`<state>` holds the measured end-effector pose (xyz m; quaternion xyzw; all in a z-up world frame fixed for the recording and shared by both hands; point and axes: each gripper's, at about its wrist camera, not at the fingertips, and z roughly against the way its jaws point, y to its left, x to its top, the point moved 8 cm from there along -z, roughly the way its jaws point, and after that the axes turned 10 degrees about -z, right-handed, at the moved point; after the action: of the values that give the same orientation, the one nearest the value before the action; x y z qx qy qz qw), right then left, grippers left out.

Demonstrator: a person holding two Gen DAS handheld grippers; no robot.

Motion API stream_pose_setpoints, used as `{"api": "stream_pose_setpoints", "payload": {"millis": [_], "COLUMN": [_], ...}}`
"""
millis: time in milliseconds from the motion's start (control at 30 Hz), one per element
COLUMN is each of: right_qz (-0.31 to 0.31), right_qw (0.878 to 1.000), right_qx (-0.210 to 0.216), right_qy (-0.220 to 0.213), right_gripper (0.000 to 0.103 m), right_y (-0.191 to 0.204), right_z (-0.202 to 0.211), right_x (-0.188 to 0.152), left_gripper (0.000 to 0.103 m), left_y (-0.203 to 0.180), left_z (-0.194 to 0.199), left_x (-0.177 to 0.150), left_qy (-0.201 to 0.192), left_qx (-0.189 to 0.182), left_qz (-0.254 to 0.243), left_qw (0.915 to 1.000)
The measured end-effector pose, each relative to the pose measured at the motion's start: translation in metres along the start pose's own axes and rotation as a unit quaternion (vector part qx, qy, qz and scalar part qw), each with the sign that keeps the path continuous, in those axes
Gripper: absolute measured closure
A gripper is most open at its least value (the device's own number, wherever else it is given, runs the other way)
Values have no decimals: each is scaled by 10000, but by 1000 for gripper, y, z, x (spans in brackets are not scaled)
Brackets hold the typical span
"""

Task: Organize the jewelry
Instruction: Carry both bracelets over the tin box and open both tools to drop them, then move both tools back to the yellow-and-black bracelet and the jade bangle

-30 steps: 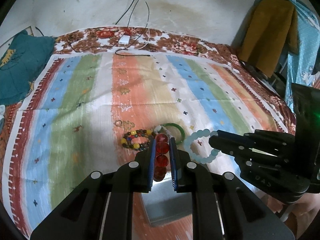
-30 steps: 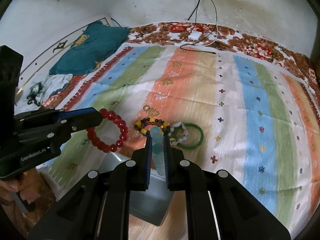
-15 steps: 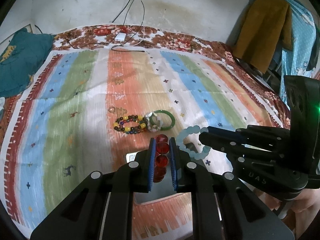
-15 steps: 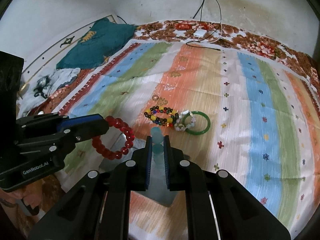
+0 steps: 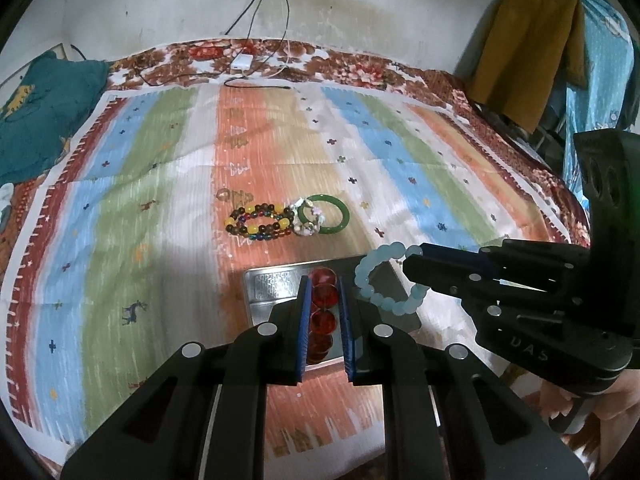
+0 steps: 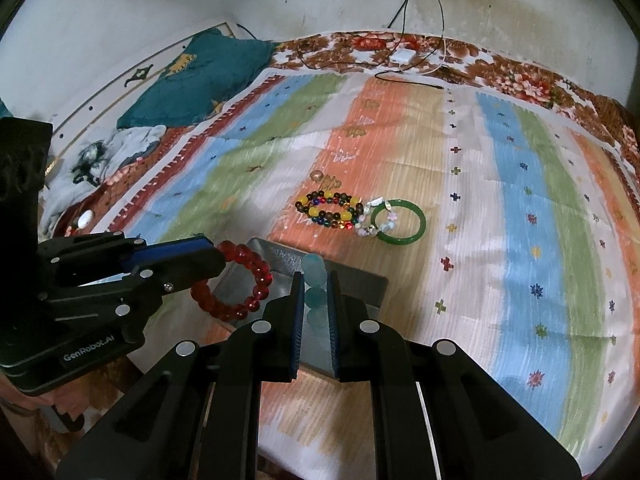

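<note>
1. Grippers counted: two. The left gripper (image 5: 325, 280) had its fingers closed to bead width on one red bead bracelet (image 6: 234, 280); the right gripper (image 6: 313, 276) had its fingers pinched the same way on one pale blue bead bracelet (image 5: 384, 278)
2. Containers: one open metal tin (image 5: 272, 286), resting on the striped blanket (image 5: 120, 208). Both held bracelets hung above it, red over the middle, blue toward its right edge as seen from the left wrist
3. Loose pieces on the blanket beyond the tin: one multicolour bead bracelet (image 5: 258, 222), one pastel charm bracelet (image 5: 306, 220), one green bangle (image 5: 330, 216), one small ring (image 6: 317, 176). The charm bracelet overlapped the bangle's left side
4. Jewelry total: six pieces, two held, four lying
5. Versus 1.0 s ago: the tin showed far more fully ahead of both grippers, and the loose pieces sat farther off. The grips on both bracelets were unchanged
</note>
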<state>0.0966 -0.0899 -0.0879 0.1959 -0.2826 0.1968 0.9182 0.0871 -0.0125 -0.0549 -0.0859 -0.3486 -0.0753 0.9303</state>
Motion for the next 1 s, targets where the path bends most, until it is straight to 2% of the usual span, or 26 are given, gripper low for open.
{"api": "stream_pose_setpoints", "payload": {"millis": [133, 233, 267, 300, 333, 400, 433, 500, 600, 667, 800, 1000], "right_qz": [58, 57, 28, 6, -31, -81, -119, -238, -409, -513, -607, -674], "right_qw": [9999, 9997, 9998, 9998, 9998, 9997, 9995, 9992, 9986, 9980, 9974, 9970], "right_qx": [-4, -130, -138, -142, -165, -235, -277, -323, -321, -350, -369, -378], "right_qy": [103, 191, 167, 142, 85, 25, 8, -16, -29, -69, -99, -15], "right_gripper": [91, 86, 76, 69, 63, 63, 59, 55, 49, 43, 37, 35], "right_y": [2, 0, -1, -3, -5, -10, -14, -21, -29, -35, -42, -49], "right_z": [-3, -8, -8, -7, -6, -4, -4, -5, -5, -6, -10, -24], "right_x": [-5, -7, -6, -5, -3, 0, 3, 6, 12, 18, 27, 39], "left_gripper": [90, 88, 81, 72, 68, 58, 55, 42, 34, 30, 24, 20], "left_y": [-1, 2, 5, 9, 13, 22, 26, 34, 46, 51, 65, 77], "left_z": [-1, 0, 1, 2, 2, 2, 1, 0, -4, -9, -18, -34], "left_x": [-3, -1, 0, 0, 1, 1, 2, 4, 7, 9, 17, 22], "left_qy": [74, 57, 36, 24, 12, 17, 19, 30, 67, 108, 170, 332], "left_qx": [57, 250, 306, 348, 418, 502, 528, 558, 557, 562, 592, 457], "left_qz": [-10, -45, -19, 19, 78, 186, 237, 356, 536, 596, 706, 892], "left_qw": [10000, 9997, 9995, 9994, 9991, 9986, 9983, 9978, 9970, 9966, 9956, 9944]}}
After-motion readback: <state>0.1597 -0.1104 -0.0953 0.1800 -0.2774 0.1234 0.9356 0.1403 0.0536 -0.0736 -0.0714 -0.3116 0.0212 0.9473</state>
